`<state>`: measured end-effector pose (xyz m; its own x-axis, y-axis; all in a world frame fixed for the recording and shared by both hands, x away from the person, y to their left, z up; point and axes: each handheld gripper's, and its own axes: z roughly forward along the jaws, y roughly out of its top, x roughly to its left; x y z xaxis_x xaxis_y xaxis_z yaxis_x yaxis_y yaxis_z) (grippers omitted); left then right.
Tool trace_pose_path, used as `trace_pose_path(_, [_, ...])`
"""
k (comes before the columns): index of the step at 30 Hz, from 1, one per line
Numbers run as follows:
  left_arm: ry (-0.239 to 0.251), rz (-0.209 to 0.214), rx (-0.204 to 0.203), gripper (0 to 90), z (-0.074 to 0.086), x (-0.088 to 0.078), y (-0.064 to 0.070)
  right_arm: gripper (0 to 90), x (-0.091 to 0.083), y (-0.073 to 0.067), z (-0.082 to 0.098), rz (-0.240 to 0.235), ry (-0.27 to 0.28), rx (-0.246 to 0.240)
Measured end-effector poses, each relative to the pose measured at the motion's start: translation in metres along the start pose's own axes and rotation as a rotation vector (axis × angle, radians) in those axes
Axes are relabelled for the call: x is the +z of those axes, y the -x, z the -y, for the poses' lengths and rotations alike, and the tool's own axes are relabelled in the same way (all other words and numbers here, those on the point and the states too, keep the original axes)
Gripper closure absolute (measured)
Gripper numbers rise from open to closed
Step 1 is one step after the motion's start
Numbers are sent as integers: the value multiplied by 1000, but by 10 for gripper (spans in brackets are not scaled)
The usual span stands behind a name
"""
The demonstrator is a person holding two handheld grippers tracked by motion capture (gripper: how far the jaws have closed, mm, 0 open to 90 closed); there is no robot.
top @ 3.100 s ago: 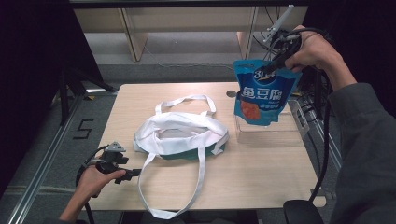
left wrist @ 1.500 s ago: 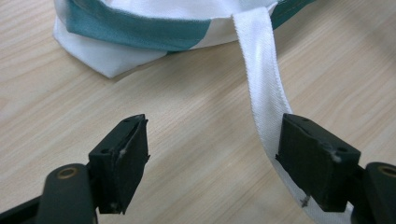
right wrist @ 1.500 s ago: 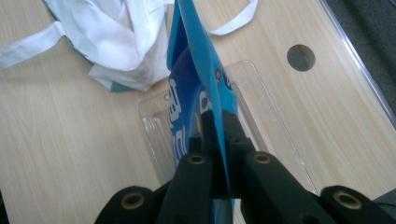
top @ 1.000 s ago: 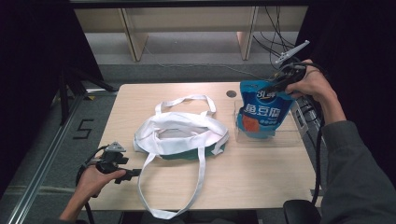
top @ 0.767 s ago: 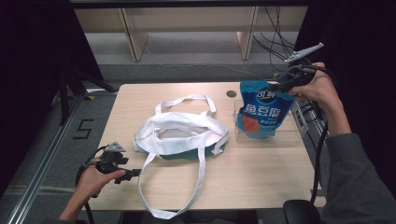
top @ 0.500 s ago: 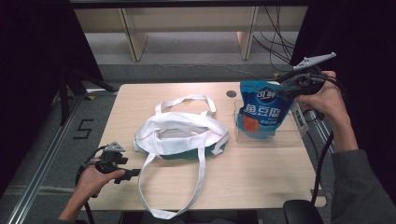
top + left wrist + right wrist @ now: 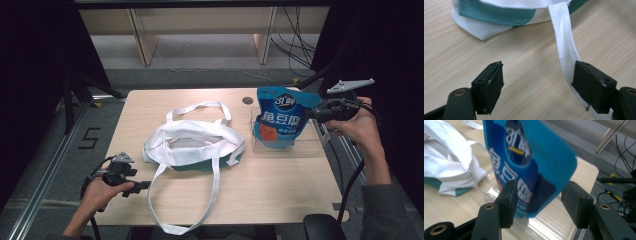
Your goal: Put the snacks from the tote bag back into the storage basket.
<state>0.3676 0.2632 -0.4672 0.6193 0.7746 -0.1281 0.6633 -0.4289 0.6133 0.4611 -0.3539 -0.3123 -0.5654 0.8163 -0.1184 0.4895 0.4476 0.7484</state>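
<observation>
- High view: blue snack pouch (image 7: 281, 118) stands upright in clear plastic tray (image 7: 310, 148) at table's (image 7: 280, 195) right side, leaning a bit; white tote bag w/ teal band (image 7: 192, 146) lies mid-table, just left of tray, not touching pouch
- Right gripper (image 7: 314, 111) held level at pouch's upper right edge, right hand (image 7: 356, 125) behind it; grey three-cornered plate on top
- Right gripper view: jaws spread, have just been closing a little after opening; pouch's lower edge (image 7: 534, 180) sits betw. them; left pad close to or touching the film, cannot tell which; right pad clear of it, so no pinch; tray (image 7: 549, 222) below, tote (image 7: 451, 167) off to left
- Left gripper (image 7: 139, 185) near table's front left corner in left hand (image 7: 102, 192), pointing toward tote's long strap (image 7: 212, 192)
- Left gripper view: jaws spread wide, nothing gripped; white strap (image 7: 564, 47) runs down past right pad, touching or just behind it; bare wood betw. pads; tote's corner w/ teal band (image 7: 496, 17) ahead
</observation>
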Motion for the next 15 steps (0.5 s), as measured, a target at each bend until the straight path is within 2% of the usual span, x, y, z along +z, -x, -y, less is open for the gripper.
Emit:
trace_pose_path(1, [-3,4,12,241,0,0,-1,490,0,0,3,-4,-18,3])
trace_pose_path(2, [-20,5,11,241,-1,-1,0,497,1,-2,7,-1,-25,26])
trace_pose_path(6, [-7,3,8,241,0,0,0,533,6,1,22,-3,-37,39])
trace_pose_path(8, [-20,8,12,241,0,-1,-1,558,10,1,31,-1,-59,53])
trace_pose_path(9, [-12,5,10,241,0,0,0,588,13,0,35,0,-63,65])
trace_pose_path(11, [-16,6,7,241,0,0,0,711,18,-1,43,-37,-83,77])
trace_pose_path(12, [-28,8,17,241,0,0,0,794,20,-1,46,-48,-77,59])
trace_pose_path(13, [-18,-1,4,241,0,1,0,852,22,-2,49,-55,-65,59])
trace_pose_path(14, [-23,-1,-2,241,0,1,0,894,24,-4,50,-71,-63,61])
trace_pose_path(15, [-18,1,2,241,0,1,0,900,28,-5,51,-73,-40,58])
